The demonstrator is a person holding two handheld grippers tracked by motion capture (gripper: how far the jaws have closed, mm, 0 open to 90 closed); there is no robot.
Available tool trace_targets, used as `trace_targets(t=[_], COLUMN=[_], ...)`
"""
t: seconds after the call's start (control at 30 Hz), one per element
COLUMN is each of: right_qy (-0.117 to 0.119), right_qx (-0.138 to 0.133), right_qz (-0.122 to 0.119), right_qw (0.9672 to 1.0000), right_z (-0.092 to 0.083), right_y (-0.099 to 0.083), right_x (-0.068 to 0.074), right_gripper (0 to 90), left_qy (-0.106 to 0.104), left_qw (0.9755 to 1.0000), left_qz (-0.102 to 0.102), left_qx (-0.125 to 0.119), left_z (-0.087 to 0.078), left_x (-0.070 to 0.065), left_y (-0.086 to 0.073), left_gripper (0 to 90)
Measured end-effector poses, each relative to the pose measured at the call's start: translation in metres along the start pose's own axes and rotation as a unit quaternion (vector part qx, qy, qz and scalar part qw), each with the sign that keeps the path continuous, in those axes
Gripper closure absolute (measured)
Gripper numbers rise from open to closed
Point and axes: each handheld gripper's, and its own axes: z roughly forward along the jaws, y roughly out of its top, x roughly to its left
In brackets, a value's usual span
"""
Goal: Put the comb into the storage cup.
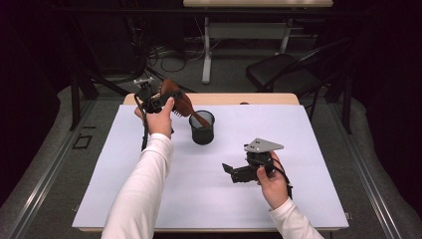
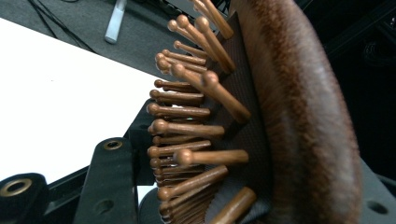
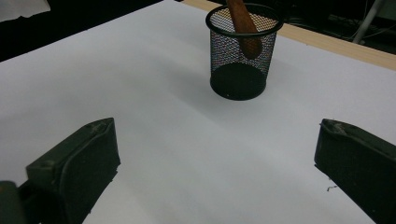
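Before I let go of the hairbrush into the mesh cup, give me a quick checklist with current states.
1. Left tool clamped on the wooden hairbrush head: ok, jaws shut on it.
2. Brush handle tip inside the black mesh cup: ok.
3. Cup upright on the white table sheet: ok.
4. Handle touching the cup's bottom: cannot tell.
5. Right tool apart from the cup, jaws open: ok.
6. Brush upright: not ok, it leans away from the cup.
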Motion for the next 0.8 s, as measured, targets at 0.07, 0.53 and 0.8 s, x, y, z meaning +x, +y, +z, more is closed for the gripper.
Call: trace_targets(t=[0.07,0.53,0.8], right_qy=[0.0,0.001,0.0], right_qx=[0.0,0.002,-0.001], right_qz=[0.0,0.0,0.001], right_qw=[1.0,1.0,1.0], right_z=[0.0,0.0,0.0], right_y=[0.0,0.0,0.0], right_x=[0.0,0.0,-0.001], right_gripper=[0.0,0.0,0.0], left_qy=[0.001,0.007,0.01], left_qw=[1.0,0.9999,0.9998], left_qz=[0.002,0.006,0.001], left_qx=[0.0,0.012,0.014], left_z=[0.001,0.01,0.015], left_x=[0.001,0.002,0.004], left_y=[-0.001,-0.008,-0.013], left_gripper=[46.9,46.9,46.9])
